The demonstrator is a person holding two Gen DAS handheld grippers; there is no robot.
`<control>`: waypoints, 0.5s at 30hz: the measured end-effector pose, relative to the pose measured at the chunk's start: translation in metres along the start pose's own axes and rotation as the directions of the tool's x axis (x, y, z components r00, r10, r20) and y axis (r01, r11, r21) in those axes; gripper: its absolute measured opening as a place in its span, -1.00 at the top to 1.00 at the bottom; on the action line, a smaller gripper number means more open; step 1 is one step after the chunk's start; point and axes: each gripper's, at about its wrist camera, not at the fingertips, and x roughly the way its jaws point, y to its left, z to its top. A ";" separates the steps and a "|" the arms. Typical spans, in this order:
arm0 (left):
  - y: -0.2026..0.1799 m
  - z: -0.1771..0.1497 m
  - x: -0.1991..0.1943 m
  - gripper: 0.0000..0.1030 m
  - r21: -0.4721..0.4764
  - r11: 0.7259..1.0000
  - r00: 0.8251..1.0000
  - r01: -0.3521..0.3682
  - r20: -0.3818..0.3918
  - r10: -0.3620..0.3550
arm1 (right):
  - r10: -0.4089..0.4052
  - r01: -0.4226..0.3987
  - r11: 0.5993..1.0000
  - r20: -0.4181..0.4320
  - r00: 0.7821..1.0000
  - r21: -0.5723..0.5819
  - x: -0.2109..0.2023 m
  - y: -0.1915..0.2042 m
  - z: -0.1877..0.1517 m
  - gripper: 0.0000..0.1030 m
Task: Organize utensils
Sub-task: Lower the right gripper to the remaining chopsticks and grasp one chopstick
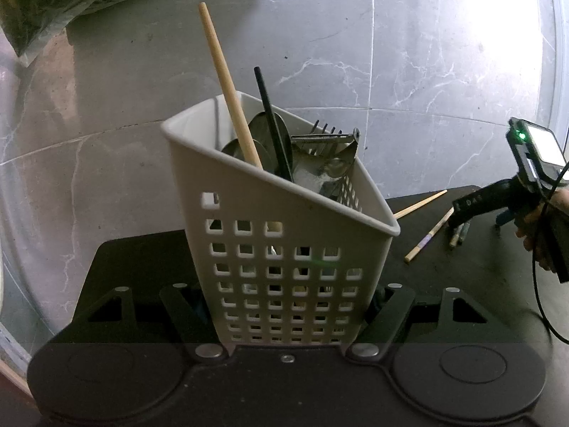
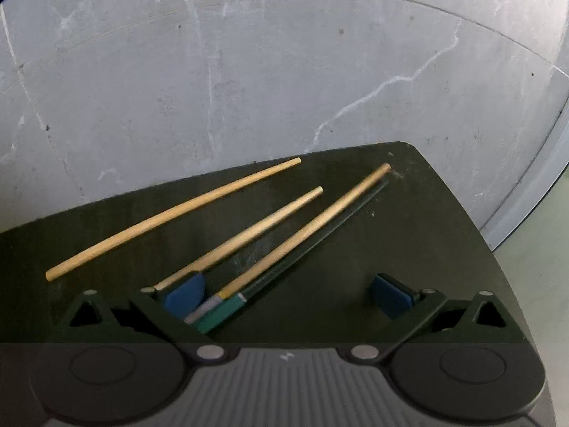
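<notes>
A white perforated utensil basket (image 1: 284, 249) stands tilted on the dark table, and my left gripper (image 1: 290, 302) is shut on its lower sides. It holds a wooden chopstick (image 1: 227, 82), a black chopstick (image 1: 272, 121), a fork (image 1: 325, 138) and spoons (image 1: 263, 131). My right gripper (image 2: 287, 293) is open just above the table (image 2: 426, 231). Three wooden chopsticks lie there: the left one (image 2: 170, 219), the middle one (image 2: 249, 231) and one with a green and grey end (image 2: 309, 227), with a dark chopstick (image 2: 320, 238) alongside it. The green end lies between the pads, beside the left pad (image 2: 185, 291).
The small dark table ends in a rounded far edge over a grey marble floor (image 2: 249, 71). A plastic bag (image 1: 53, 0) lies on the floor at the far left. A person's hand (image 1: 537, 227) holds the right gripper to the right of the basket.
</notes>
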 end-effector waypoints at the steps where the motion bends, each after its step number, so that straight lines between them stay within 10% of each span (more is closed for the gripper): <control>1: 0.000 0.000 0.000 -0.48 0.000 1.000 1.000 0.001 0.000 -0.001 | 0.001 -0.001 1.000 0.001 1.000 0.001 -0.002 -0.001 -0.003 -0.98; 15: 0.001 0.000 0.001 -0.48 0.001 1.000 1.000 0.000 0.000 0.000 | 0.046 -0.049 0.998 -0.062 0.997 -0.050 -0.001 -0.030 0.011 -0.52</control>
